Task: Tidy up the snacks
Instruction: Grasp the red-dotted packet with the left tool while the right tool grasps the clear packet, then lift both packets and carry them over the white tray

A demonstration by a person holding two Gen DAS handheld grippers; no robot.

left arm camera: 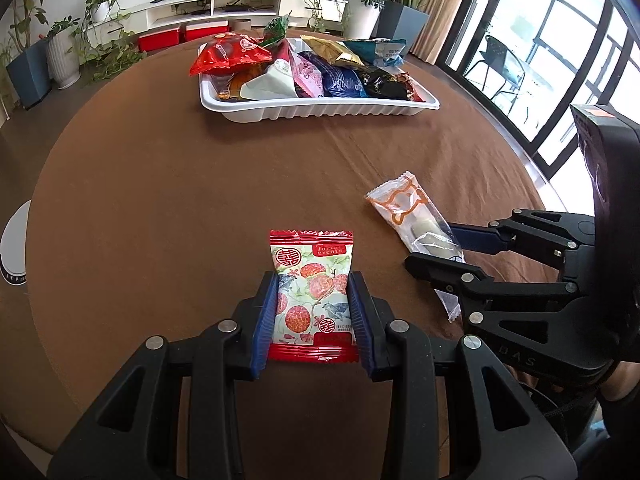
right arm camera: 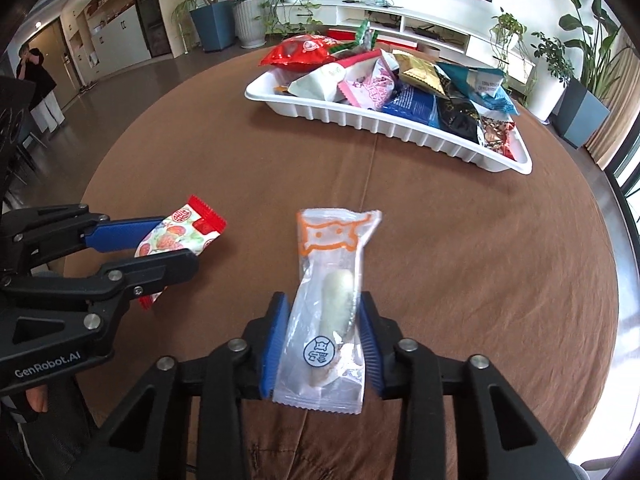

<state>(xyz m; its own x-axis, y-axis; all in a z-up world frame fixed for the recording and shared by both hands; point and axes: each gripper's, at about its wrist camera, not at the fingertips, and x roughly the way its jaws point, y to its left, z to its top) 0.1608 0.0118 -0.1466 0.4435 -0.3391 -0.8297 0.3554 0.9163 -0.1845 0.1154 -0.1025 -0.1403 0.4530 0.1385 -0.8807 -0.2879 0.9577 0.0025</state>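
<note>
A round table under a brown cloth (left arm camera: pixel 160 184) fills most of both views. Toward its far side sits a long white ribbed plastic tray (left arm camera: pixel 320 110), heaped with mixed snack packets: a puffy red bag (left arm camera: pixel 228 56) at its left end, pink, dark blue, gold and black wrappers across the middle, and a teal one at the right end.

Near the front edge of the table the two black tongs with blue pads sit side by side, well apart from the tray. The left gripper (left arm camera: pixel 314 312) is clamped on a square red-bordered packet printed with red fruit and a small bird (left arm camera: pixel 312 292); both pads press its side edges, and its far half sticks out beyond the fingertips. To its right, the right gripper (right arm camera: pixel 325 340) is closed around a clear plastic wrapper with an orange cat outline and a pale oblong sweet inside (right arm camera: pixel 332 300); the pads bear on both sides of the wrapper, whose printed top reaches out past the tips. A bit of a person's hand (right arm camera: pixel 36 400) shows behind the left tool.
</note>
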